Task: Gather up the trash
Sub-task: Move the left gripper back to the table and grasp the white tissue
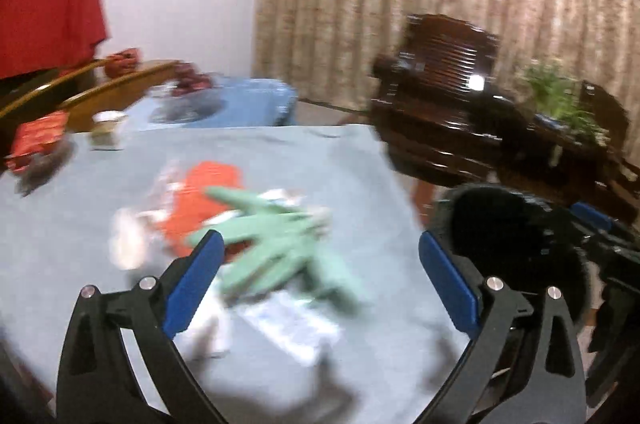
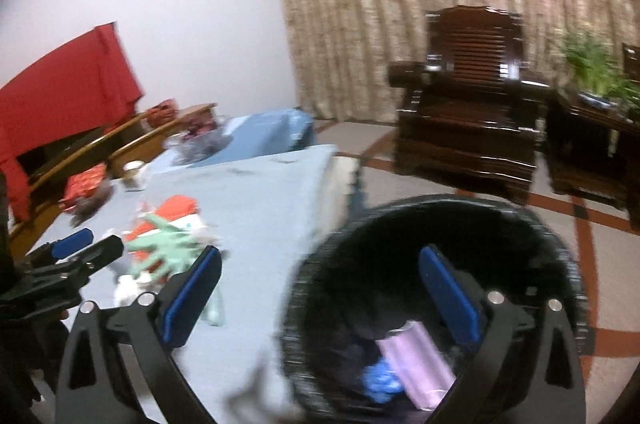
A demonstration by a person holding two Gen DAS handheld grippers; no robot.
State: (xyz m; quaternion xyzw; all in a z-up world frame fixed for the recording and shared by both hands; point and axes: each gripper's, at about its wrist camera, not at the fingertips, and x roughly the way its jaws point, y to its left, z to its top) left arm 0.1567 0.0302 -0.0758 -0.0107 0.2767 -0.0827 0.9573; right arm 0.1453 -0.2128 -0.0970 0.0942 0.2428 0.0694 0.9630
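Observation:
A pile of trash lies on the blue-grey tablecloth [image 1: 52,224]: a pale green crumpled piece [image 1: 276,244], an orange wrapper [image 1: 208,191], white scraps [image 1: 128,244] and a clear plastic packet [image 1: 288,328]. My left gripper [image 1: 321,238] hangs open just above the green piece, with nothing gripped. A black bin [image 2: 440,224] stands past the table's right edge. My right gripper [image 2: 320,252] is open over its near rim, empty. Inside the bin lie a lilac packet [image 2: 416,360] and a blue crumpled scrap [image 2: 380,380]. The left gripper [image 2: 94,244] also shows beside the pile [image 2: 168,244].
A paper cup [image 2: 134,173] and a red packet [image 2: 84,183] sit at the table's far left. Behind is a second blue-covered table [image 2: 272,131]. A dark wooden armchair [image 2: 468,127], a plant [image 2: 592,63], curtains and a red cloth [image 2: 60,95] surround the area.

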